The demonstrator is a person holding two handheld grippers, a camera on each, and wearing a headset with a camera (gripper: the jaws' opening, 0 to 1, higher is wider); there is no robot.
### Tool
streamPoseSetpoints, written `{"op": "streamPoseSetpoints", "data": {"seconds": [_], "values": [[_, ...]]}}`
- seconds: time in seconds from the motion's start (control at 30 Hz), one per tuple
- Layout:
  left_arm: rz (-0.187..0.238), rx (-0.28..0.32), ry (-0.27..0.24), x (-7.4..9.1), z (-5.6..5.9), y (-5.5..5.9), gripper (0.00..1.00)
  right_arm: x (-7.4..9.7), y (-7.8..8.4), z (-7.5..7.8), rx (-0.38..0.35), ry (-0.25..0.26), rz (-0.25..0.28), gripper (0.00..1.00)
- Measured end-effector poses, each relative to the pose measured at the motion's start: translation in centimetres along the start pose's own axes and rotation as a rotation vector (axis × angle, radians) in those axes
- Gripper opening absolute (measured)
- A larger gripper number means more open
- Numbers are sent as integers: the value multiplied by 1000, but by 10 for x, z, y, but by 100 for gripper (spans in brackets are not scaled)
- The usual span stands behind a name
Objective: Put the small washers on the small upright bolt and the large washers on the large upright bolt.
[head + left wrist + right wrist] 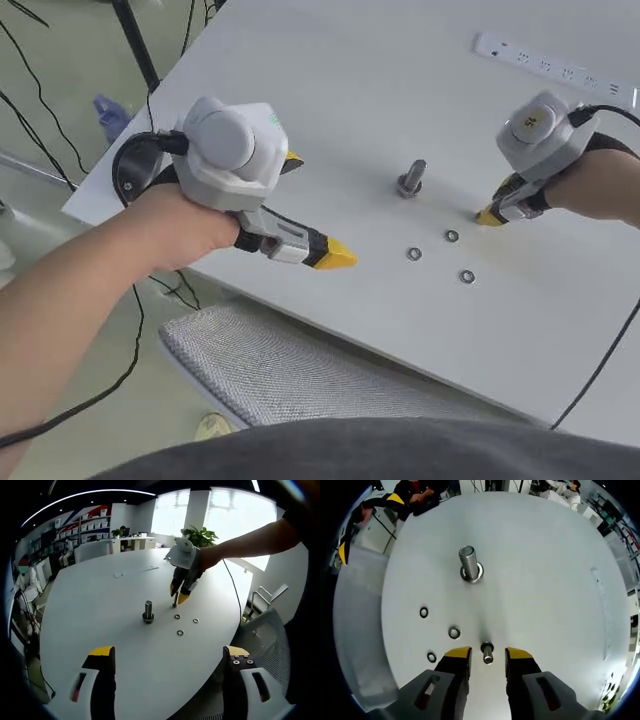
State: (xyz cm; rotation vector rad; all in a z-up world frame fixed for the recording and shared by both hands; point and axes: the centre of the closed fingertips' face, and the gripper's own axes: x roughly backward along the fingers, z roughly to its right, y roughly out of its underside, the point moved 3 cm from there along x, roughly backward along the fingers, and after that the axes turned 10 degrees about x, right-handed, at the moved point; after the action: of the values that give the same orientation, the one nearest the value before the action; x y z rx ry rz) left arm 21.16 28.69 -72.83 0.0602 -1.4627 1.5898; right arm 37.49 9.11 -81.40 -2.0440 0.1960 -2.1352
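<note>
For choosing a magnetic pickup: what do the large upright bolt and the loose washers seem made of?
Large bolt: probably steel, grey with bright glints along its shank. Washers: likely plated steel, thin shiny silvery rings. The exact metal cannot be told.

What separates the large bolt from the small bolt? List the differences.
Size: the large bolt is thicker and looks taller; the small bolt is slim and short.
Place: the small bolt stands between the open jaws of the right gripper; the large bolt stands free, farther out on the table.
Shared: both are grey metal and upright, with three washers lying loose beside them.
</note>
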Motion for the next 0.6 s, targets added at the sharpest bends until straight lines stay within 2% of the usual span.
{"op": "streamPoseSetpoints", "data": {"seconds": [0.2, 0.4, 0.6], "values": [[7, -5, -2, 2, 3, -1, 92, 4, -1, 0, 19, 0, -9, 30], [2, -16, -5, 5, 8, 0, 96, 17, -5, -1, 18, 4, -3, 31], [1, -26, -9, 10, 12, -3, 99, 29, -9, -5, 30, 1, 3, 32]]}}
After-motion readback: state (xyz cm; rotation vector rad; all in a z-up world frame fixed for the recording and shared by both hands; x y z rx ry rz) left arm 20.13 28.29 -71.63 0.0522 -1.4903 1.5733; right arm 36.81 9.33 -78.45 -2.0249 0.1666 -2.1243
